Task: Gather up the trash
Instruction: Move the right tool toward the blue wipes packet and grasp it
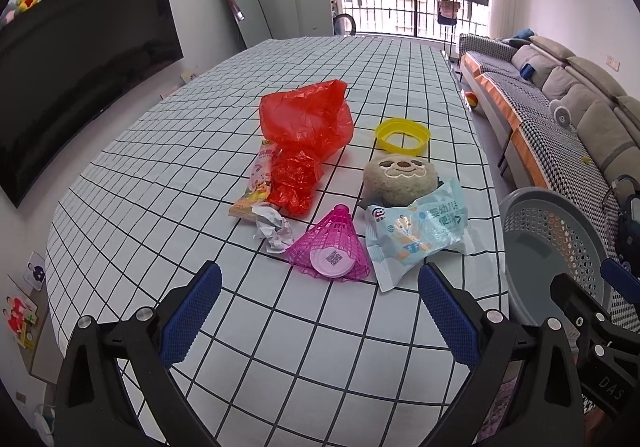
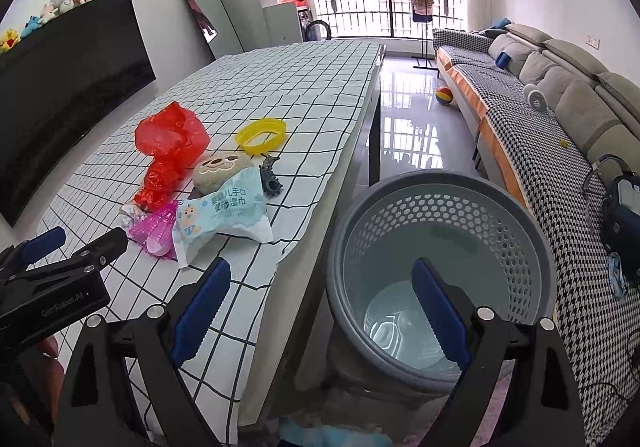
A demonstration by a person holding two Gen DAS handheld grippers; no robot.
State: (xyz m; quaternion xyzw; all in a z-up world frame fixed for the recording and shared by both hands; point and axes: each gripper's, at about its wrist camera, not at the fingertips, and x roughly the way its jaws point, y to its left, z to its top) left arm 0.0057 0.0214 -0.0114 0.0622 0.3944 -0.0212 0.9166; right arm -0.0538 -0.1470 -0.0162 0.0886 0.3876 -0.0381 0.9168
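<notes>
On the checked tablecloth [image 1: 200, 151] lie a red plastic bag [image 1: 308, 127], a snack wrapper [image 1: 256, 183], a crumpled white paper [image 1: 274, 231], a pink mesh shuttlecock [image 1: 332, 251] and a pale blue wet-wipe packet [image 1: 416, 231]. My left gripper [image 1: 320, 311] stands open just short of the shuttlecock, nothing between its fingers. My right gripper [image 2: 320, 311] is open over the table's edge and the grey perforated bin [image 2: 440, 247], which stands on the floor beside the table. The red bag [image 2: 172, 143] and the wipe packet [image 2: 224, 215] show at left in the right wrist view.
A plush sloth toy [image 1: 400, 175], a yellow ring [image 1: 402, 133] and a dark hair clip [image 2: 270, 177] also lie on the table. A sofa [image 2: 560, 107] runs along the right wall, a ball [image 2: 443, 95] rests on the floor, and a large TV [image 1: 80, 59] is at left.
</notes>
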